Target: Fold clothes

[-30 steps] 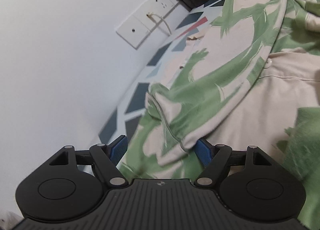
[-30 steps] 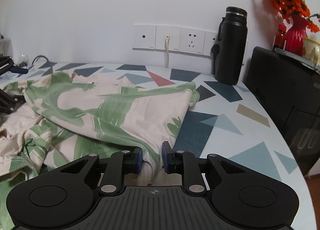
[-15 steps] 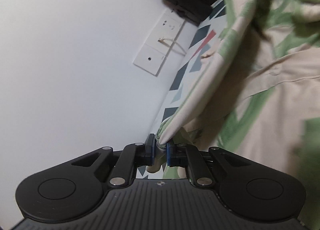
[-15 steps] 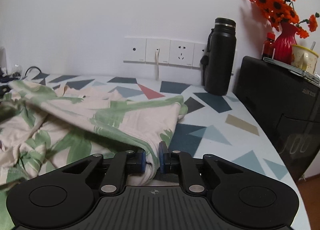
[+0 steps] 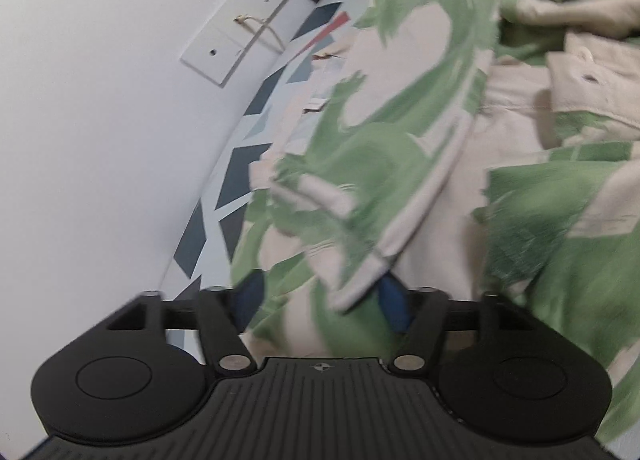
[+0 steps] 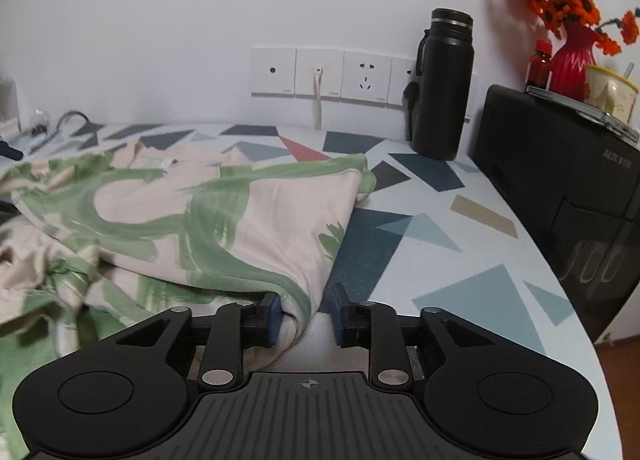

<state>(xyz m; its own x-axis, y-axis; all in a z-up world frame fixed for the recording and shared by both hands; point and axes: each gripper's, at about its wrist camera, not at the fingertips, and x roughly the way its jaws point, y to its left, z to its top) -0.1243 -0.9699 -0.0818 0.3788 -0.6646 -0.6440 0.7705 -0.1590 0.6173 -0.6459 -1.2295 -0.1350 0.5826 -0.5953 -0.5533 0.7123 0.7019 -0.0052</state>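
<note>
A cream shirt with green leaf print (image 6: 224, 220) lies crumpled on the patterned table (image 6: 460, 244). In the left wrist view the shirt (image 5: 400, 148) fills the right side, its button placket showing at the upper right. My left gripper (image 5: 320, 304) is open, and a loose fold of the shirt lies between its blue pads (image 5: 394, 308). My right gripper (image 6: 306, 314) is open at the shirt's right hem. The fold there leans on the left pad (image 6: 274, 316) and stands clear of the right one.
A black bottle (image 6: 444, 84) stands by the wall sockets (image 6: 320, 72). A black appliance (image 6: 560, 164) at the right carries a red vase of orange flowers (image 6: 568, 60) and a mug (image 6: 608, 90). Cables lie at the far left (image 6: 48, 126). The wall runs along the table's back.
My left gripper, shut on a lifted shirt edge half a second ago, has opened, and the cloth has dropped back onto the table. My right gripper's fingers have parted from the hem.
</note>
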